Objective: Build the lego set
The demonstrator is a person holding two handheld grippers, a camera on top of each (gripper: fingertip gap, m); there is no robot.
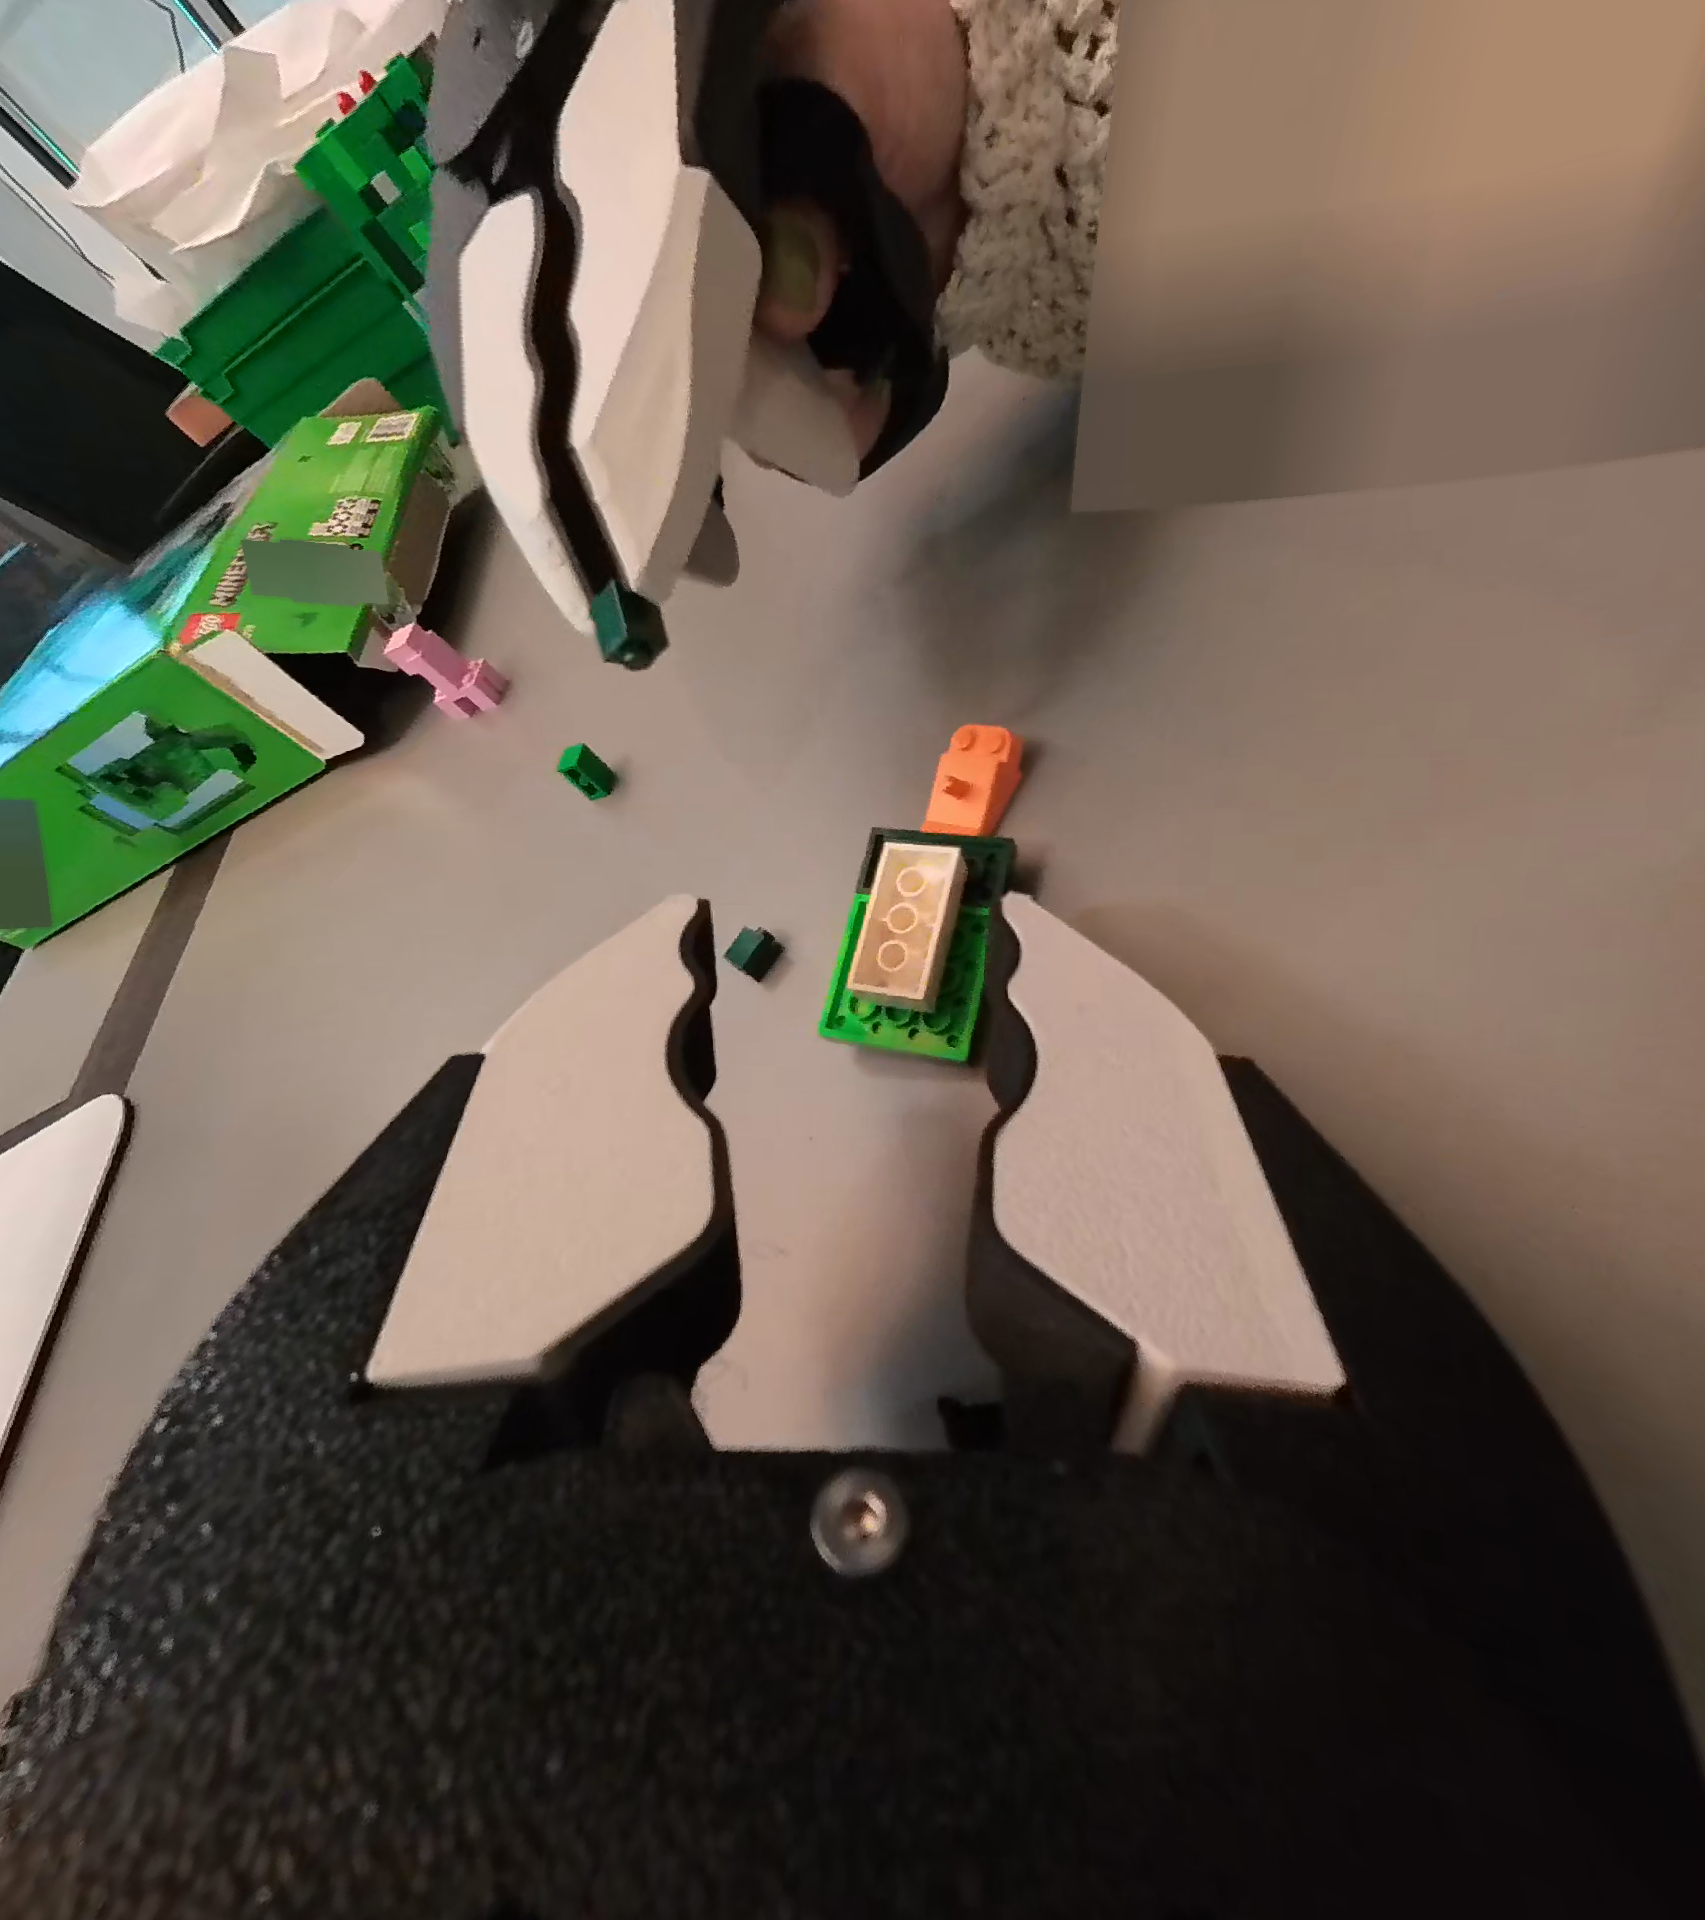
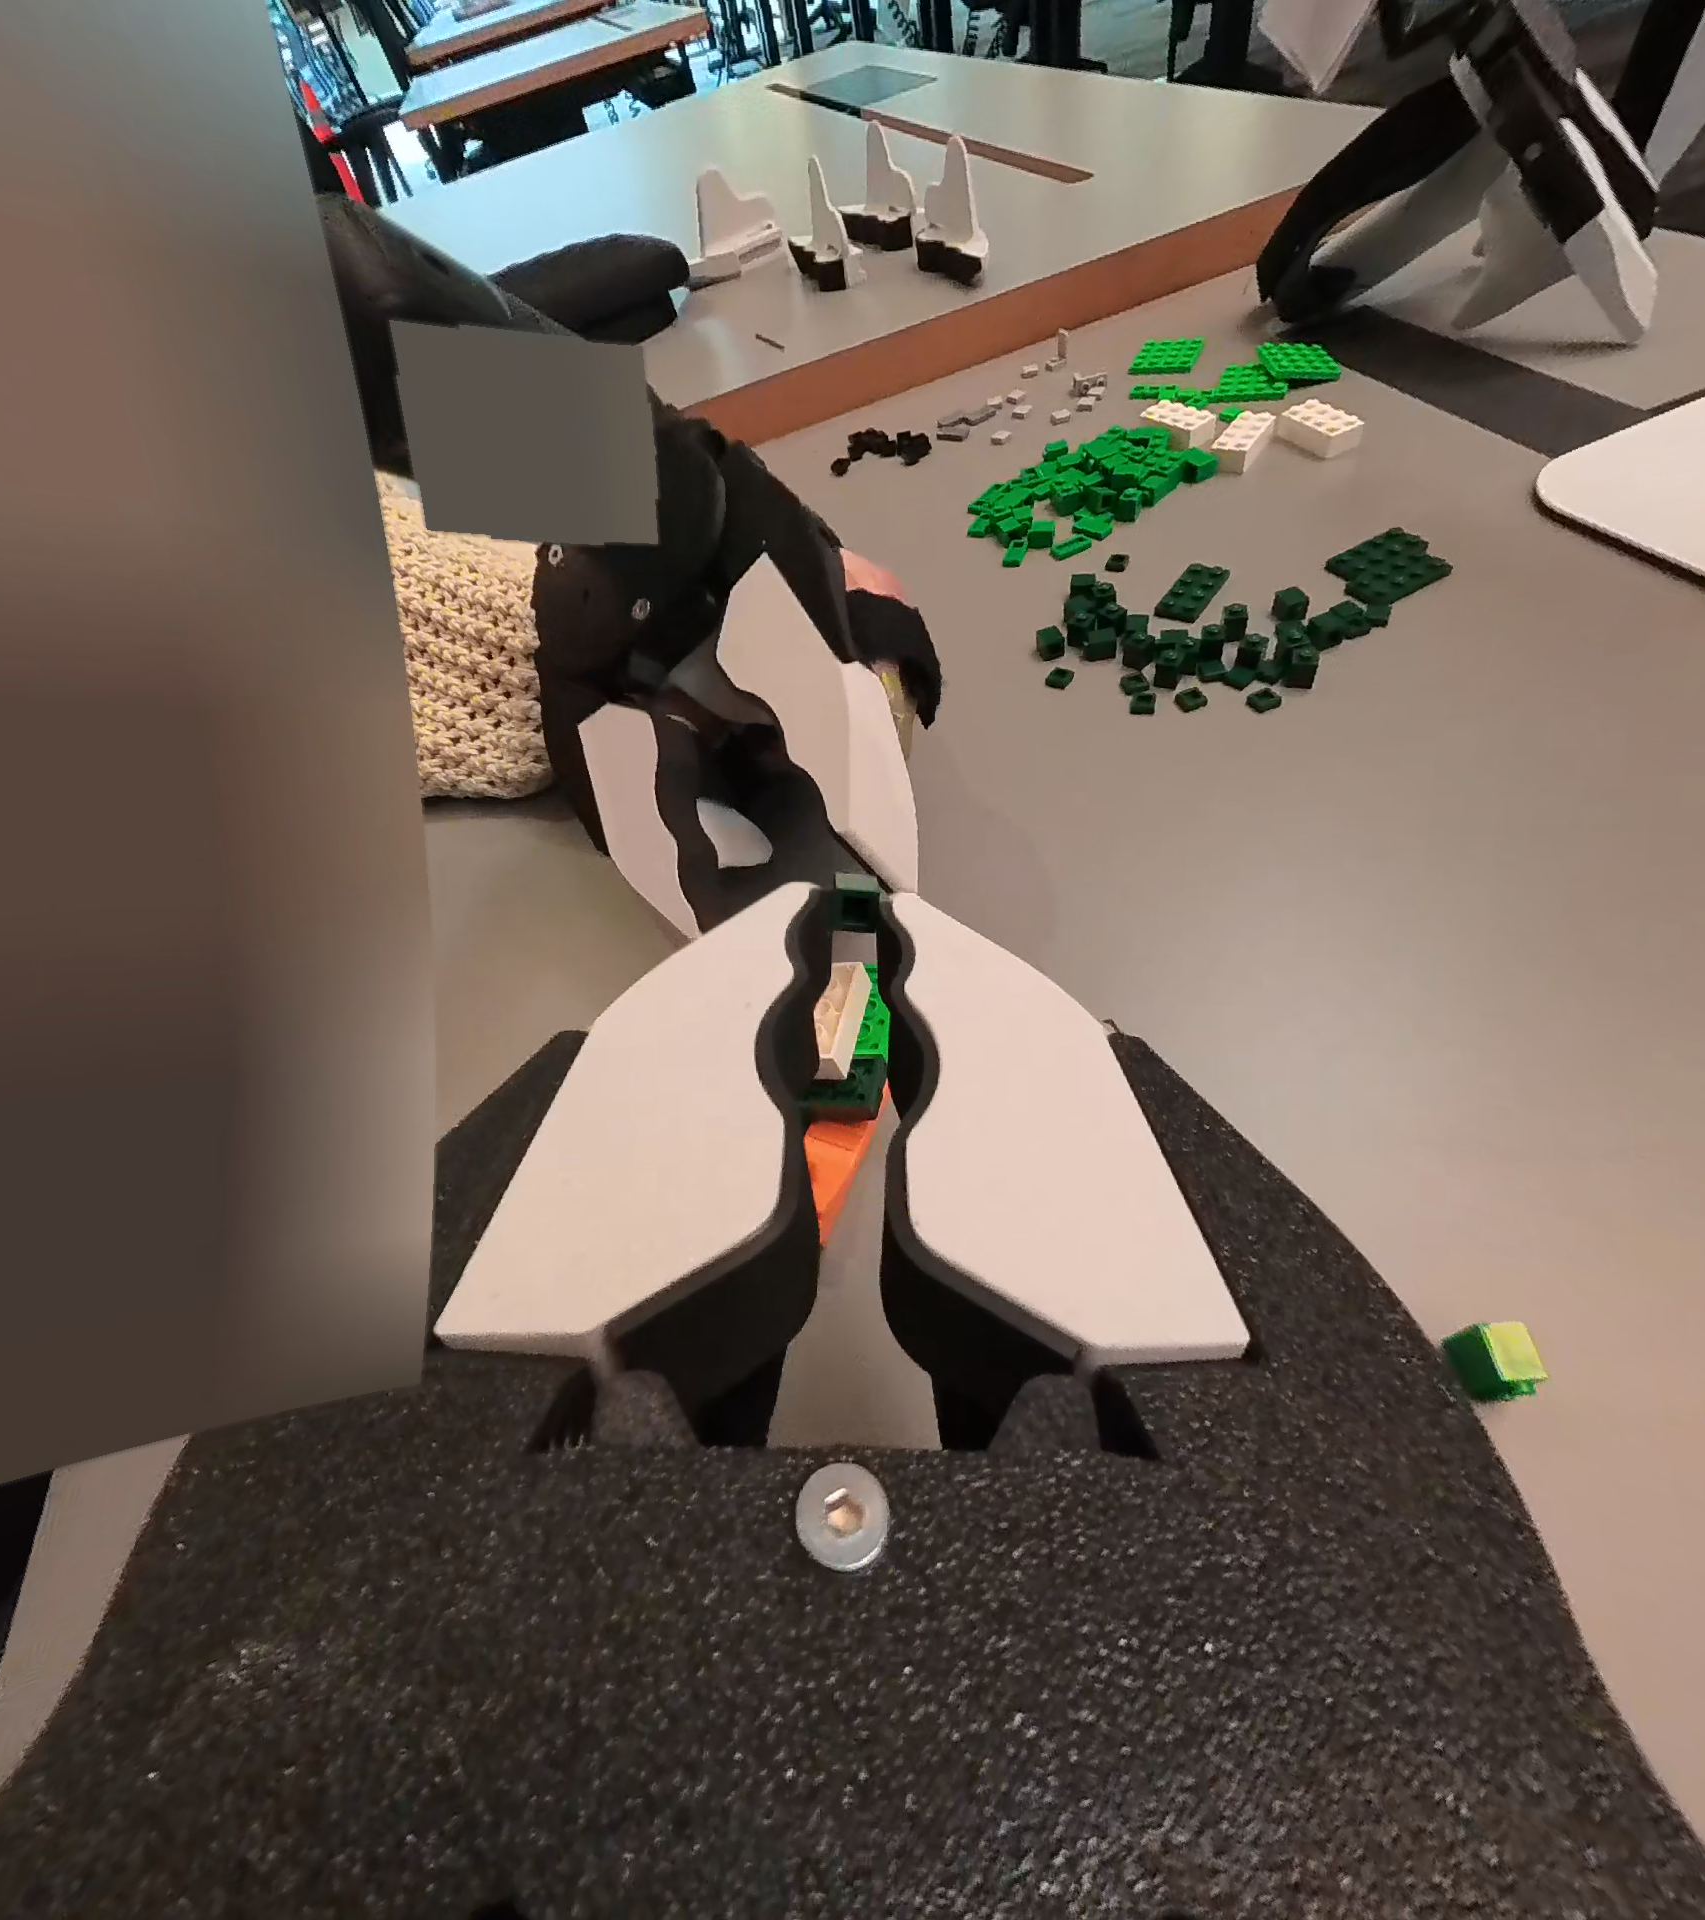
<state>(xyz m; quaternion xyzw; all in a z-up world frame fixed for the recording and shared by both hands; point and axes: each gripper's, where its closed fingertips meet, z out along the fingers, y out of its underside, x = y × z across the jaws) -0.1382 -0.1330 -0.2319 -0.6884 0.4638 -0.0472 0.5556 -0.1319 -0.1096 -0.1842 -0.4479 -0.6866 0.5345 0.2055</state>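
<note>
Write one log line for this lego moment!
right gripper: shut on dark green brick, above table | left gripper: open, by green-and-white assembly | orange piece: behind assembly

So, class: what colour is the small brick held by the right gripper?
Dark green small brick; clearest in the left wrist view.

Glossy plastic bricks [image 2: 1097, 488] lie on a smooth matt table [image 2: 1347, 935].

Small brick assembly [image 1: 915, 940] lies on the table [image 1: 1347, 831] just inside the left gripper's [image 1: 853, 920] right fingertip; a loose brick [image 1: 754, 951] sits just inside its left fingertip. Brick separator [image 1: 973, 790] touches the assembly's far end. Right gripper [image 2: 853, 896] pinches a small brick [image 2: 853, 902] above the assembly.
</note>
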